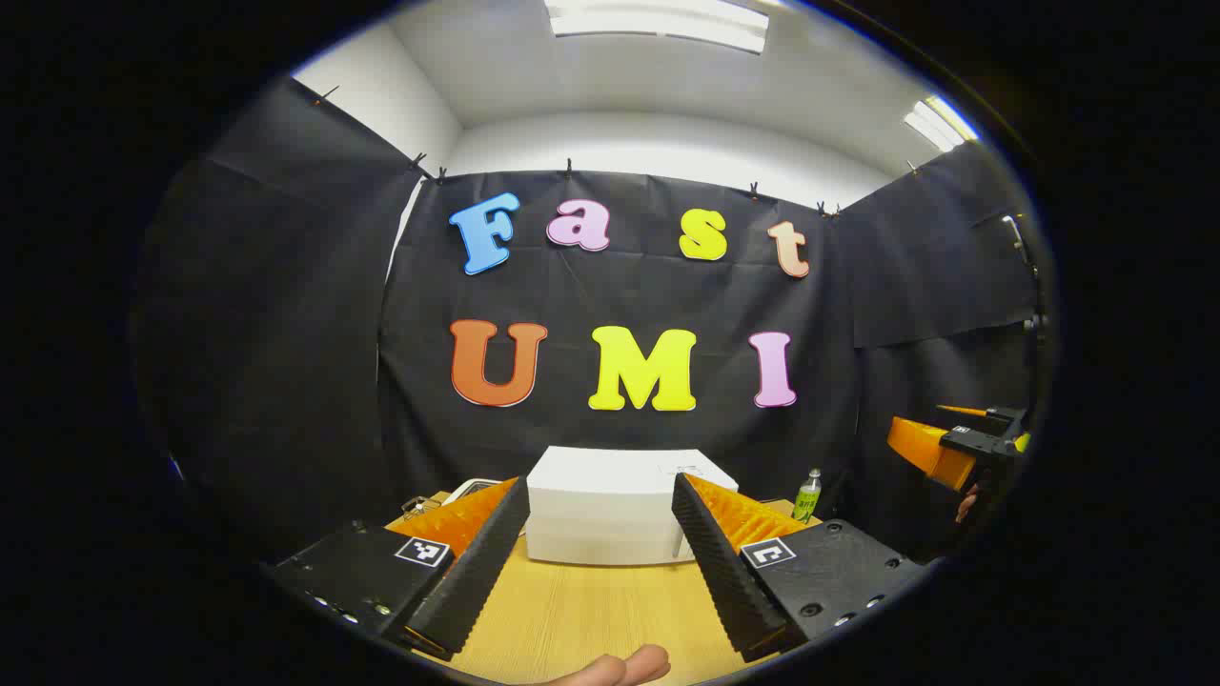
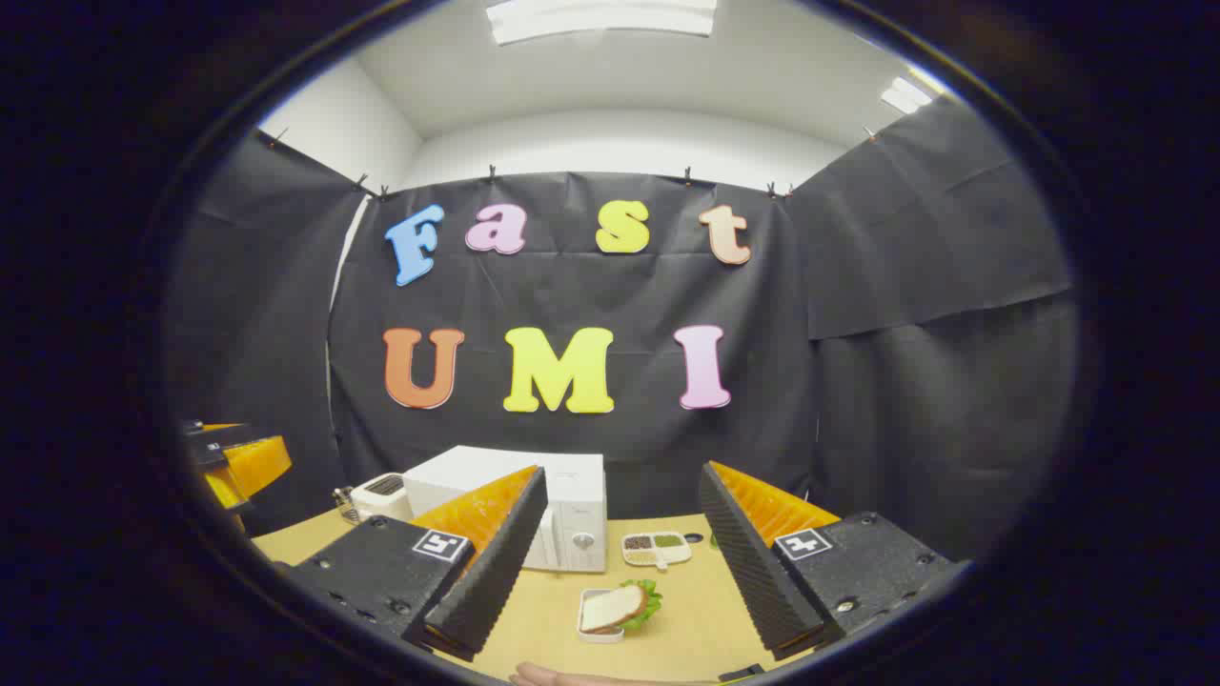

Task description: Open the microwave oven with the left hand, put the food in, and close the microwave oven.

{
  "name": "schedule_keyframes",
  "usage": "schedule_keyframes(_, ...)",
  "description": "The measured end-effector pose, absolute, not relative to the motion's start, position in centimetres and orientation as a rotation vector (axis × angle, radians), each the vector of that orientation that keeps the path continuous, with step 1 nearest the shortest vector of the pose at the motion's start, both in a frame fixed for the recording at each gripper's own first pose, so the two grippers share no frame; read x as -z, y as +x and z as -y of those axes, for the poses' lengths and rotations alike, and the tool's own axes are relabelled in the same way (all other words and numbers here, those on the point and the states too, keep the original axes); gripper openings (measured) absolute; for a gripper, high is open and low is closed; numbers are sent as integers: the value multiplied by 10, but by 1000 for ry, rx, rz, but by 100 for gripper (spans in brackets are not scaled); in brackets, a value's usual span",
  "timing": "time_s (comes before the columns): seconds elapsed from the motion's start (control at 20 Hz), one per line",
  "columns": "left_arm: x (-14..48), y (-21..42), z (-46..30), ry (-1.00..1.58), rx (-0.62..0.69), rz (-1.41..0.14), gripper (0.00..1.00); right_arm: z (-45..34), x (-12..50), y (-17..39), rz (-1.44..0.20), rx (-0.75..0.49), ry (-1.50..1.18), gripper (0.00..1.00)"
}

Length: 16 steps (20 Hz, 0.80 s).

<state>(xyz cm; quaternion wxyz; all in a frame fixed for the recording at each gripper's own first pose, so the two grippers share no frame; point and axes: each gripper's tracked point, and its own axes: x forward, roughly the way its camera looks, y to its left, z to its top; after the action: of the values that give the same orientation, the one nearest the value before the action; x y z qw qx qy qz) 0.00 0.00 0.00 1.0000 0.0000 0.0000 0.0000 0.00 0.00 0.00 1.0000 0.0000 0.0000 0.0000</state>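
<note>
While the boxy white microwave oven point(image 2: 534, 510) is seen shut at the wooden table's point(image 2: 705, 619) far edge, nothing is gripped by the spread-open left gripper point(image 1: 600, 562) or right gripper point(image 2: 620, 572), and the sandwich on its small white tray point(image 2: 615, 610) is left untouched near the front edge.

I see black cloth booth walls point(image 2: 934, 314) hung by small clips at 12 o'clock and on both sides, a white plaster wall point(image 2: 610, 143) above them, bright rectangular ceiling light panels point(image 1: 658, 24) overhead, and a light wooden tabletop point(image 1: 591, 610) at 6 o'clock.
</note>
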Motion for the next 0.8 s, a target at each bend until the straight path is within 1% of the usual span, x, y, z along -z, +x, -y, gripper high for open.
schedule_keyframes(0.1,5,0,5,-11,18,-18,95,2,1,-2,-1,-3,-2,94)
schedule_keyframes(0.25,7,1,4,-14,12,-25,95,7,2,-2,-8,-3,0,94)
schedule_keyframes(0.3,8,1,7,-12,19,-28,95,10,2,-3,-6,0,1,100)
schedule_keyframes(0.35,9,1,10,-9,24,-31,95,13,3,-4,-7,4,1,94)
schedule_keyframes(0.8,1,-9,19,14,16,13,95,34,10,-7,2,25,13,94)
